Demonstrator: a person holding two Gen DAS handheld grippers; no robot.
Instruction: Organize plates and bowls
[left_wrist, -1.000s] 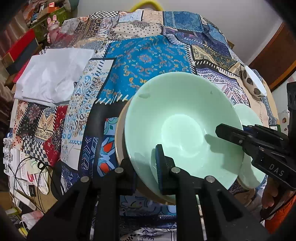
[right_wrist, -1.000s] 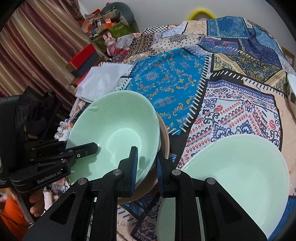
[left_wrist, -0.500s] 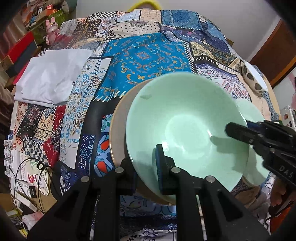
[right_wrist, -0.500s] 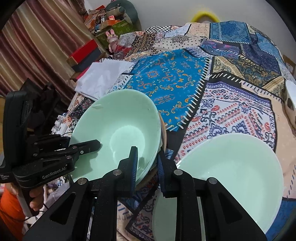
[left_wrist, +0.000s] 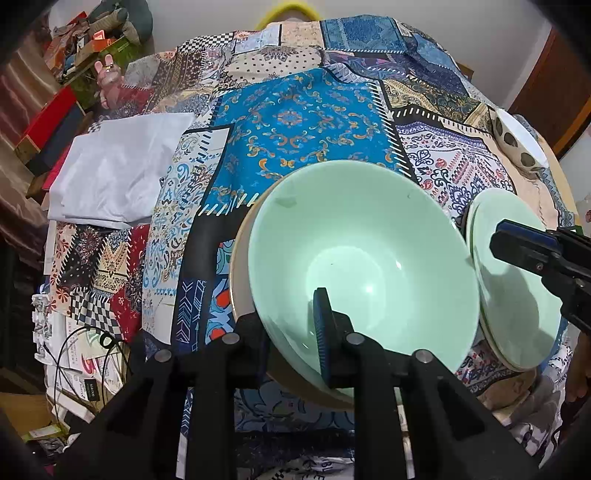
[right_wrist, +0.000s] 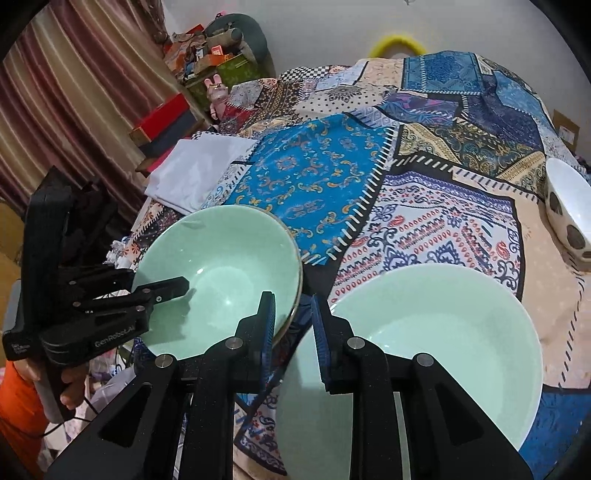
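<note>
Left wrist view: pale green bowl (left_wrist: 364, 258), glossy, tilted, nested in a beige-rimmed dish (left_wrist: 240, 273) on the patchwork cloth (left_wrist: 303, 122); left gripper (left_wrist: 291, 332) clamps its near rim; more beige rim shows than before. Right wrist view: second green bowl (right_wrist: 443, 343), rim pinched by right gripper (right_wrist: 293, 332), now farther from the first.

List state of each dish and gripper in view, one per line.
Left gripper: shut on left green bowl's near rim.
Right gripper: shut on right green bowl's near rim.
Left green bowl: upright, nested in tan dish.
Right green bowl: upright, empty.
Spotted bowl: upright, far right, untouched.
</note>
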